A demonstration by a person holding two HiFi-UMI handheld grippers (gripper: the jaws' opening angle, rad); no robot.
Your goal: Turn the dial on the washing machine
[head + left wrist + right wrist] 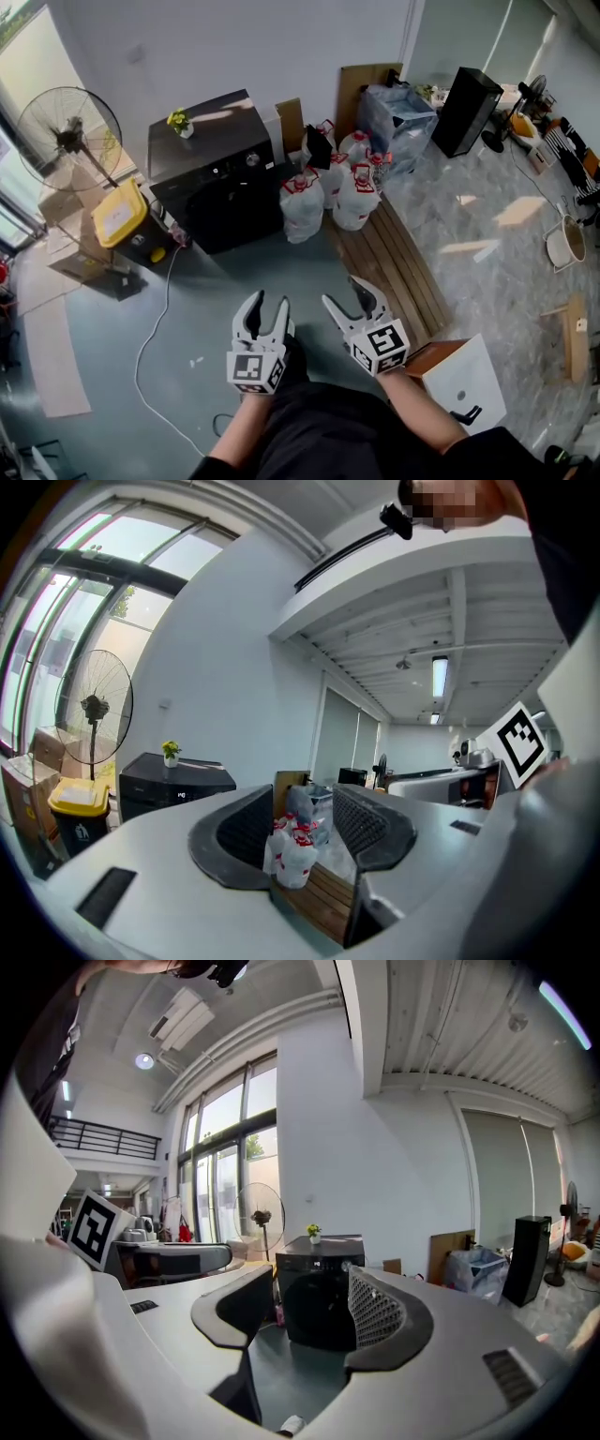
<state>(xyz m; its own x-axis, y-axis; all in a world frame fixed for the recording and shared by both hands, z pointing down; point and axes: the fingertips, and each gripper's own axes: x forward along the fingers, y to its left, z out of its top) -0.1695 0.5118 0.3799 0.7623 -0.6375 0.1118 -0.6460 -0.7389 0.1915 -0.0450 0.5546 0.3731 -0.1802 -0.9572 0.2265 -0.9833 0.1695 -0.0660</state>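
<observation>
Black washing machine (220, 192) stands upright by the far wall (234, 47), front towards you. Well short of it, your right gripper (345, 295) gapes wide and your left gripper (267, 305) roughly halfway, both empty. Its dial (251, 160) is too small to read.

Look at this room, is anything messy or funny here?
A bit messy, yes. A white cable lies loose in a long curl across the floor near the black washing machine, easy to trip on. Tied white bags are piled on the floor right beside the machine. Nothing looks spilled or broken.
</observation>
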